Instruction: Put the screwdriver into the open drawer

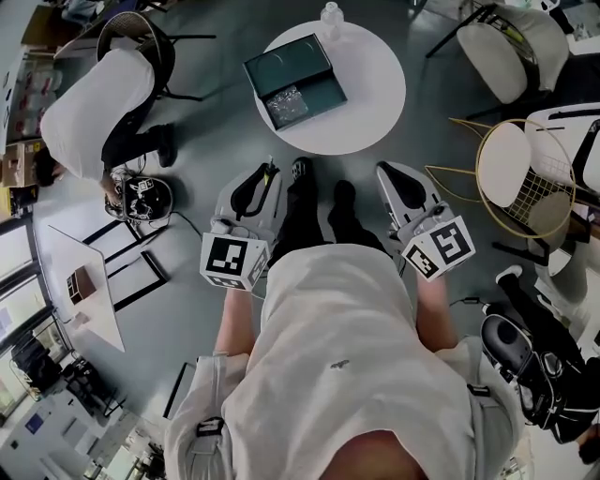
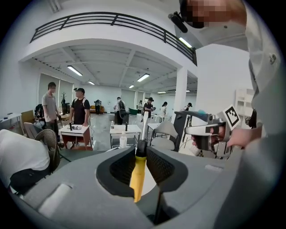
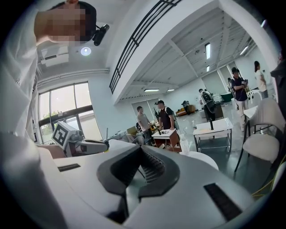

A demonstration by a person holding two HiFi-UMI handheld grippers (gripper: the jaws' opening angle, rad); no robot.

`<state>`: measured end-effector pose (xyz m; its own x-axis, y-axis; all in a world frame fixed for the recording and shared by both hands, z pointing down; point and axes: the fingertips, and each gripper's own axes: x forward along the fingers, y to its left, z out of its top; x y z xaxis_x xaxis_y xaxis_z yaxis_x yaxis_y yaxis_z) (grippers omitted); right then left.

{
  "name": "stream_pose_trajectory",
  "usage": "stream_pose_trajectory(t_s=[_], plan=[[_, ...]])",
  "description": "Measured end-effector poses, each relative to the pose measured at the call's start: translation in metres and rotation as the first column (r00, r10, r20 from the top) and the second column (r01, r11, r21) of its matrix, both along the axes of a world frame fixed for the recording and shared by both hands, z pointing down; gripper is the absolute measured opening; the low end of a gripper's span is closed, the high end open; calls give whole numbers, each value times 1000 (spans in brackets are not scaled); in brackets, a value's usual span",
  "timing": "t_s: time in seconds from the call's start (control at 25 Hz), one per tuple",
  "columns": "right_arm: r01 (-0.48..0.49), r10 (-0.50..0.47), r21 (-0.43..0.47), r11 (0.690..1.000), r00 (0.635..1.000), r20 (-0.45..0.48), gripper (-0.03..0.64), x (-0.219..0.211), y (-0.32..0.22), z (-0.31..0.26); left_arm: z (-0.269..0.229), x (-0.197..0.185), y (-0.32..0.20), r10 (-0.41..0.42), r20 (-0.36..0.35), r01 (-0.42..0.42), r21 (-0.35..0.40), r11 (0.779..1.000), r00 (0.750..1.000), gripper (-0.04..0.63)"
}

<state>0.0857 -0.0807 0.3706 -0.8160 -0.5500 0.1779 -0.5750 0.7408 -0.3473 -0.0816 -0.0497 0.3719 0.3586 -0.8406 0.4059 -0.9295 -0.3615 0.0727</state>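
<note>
My left gripper is shut on the screwdriver. Its yellow handle sits between the pads and its metal shaft points up and away. In the head view my left gripper is held near my knees, with the screwdriver poking out at its tip. My right gripper is shut with nothing in it, and in the head view it is level with the left one. The dark green drawer box lies ahead on the round white table, its drawer pulled open towards me.
A clear bottle stands at the table's far edge. A seated person in white is at the left, and a wire chair at the right. A white board and gear lie on the floor.
</note>
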Motion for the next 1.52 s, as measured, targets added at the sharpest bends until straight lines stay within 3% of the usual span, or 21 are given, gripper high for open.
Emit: stream_pose_trajectory(t_s=[0.16,0.44,0.8,1.24,1.52], plan=[[-22,22,2,1000,1000,-17,8,-8,-12,0,10,-12,-18,27,34,-27,-10,1000,999,83],[-124,127,50,991,991,-49,8,-15,-45,-24,16,-24,-78,147,87,-147,-8,989,985,83],[-257,261,52,965,961,-96,8,-34,-68,-35,50,-19,-141,345,131,-339,-70,938,929,83],[-403,389,-37,915,901,-192,8,-38,-71,-15,136,-10,-181,486,44,-472,-173,864,873,83],[-441,408,-106,891,882,-236,8,-45,-70,3,194,-16,-196,467,1,-450,-263,853,884,83]])
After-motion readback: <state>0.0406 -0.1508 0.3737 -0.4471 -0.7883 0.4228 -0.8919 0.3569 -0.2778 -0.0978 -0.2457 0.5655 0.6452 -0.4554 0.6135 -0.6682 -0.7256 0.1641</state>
